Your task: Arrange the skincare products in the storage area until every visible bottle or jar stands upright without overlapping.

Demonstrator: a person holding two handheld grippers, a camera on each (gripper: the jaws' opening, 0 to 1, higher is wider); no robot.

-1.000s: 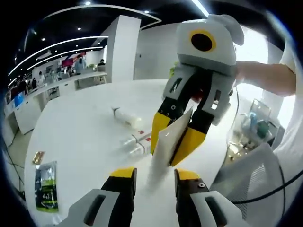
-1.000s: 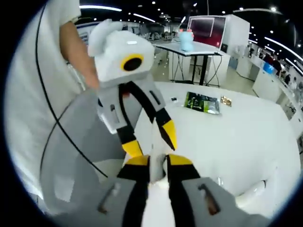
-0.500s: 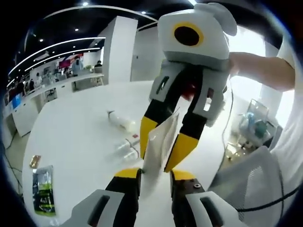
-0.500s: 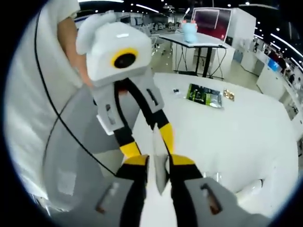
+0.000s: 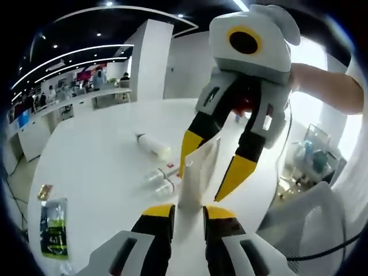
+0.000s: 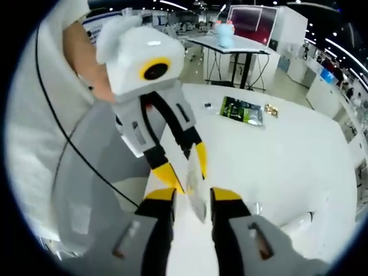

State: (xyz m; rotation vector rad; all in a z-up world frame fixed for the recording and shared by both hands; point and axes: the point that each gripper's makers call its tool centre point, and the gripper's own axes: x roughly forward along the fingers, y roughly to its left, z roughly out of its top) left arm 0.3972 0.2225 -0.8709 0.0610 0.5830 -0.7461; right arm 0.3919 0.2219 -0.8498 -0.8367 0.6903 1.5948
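The flat white sachet (image 5: 197, 172) hangs in the air above the counter (image 5: 103, 172), its lower edge pinched by the left tool (image 5: 188, 210), while the right tool (image 5: 210, 172) stands spread either side of it, gripping nothing. It looks light, thin and floppy, probably slick, so a grip on the sealed edge suits best. The left gripper view shows tubes (image 5: 154, 145) lying flat; the right gripper view shows a green packet (image 6: 243, 110).

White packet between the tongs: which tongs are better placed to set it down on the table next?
Left. The left tongs are shut on the white packet at its lower edge; the right tongs stand open around it, gripping nothing.
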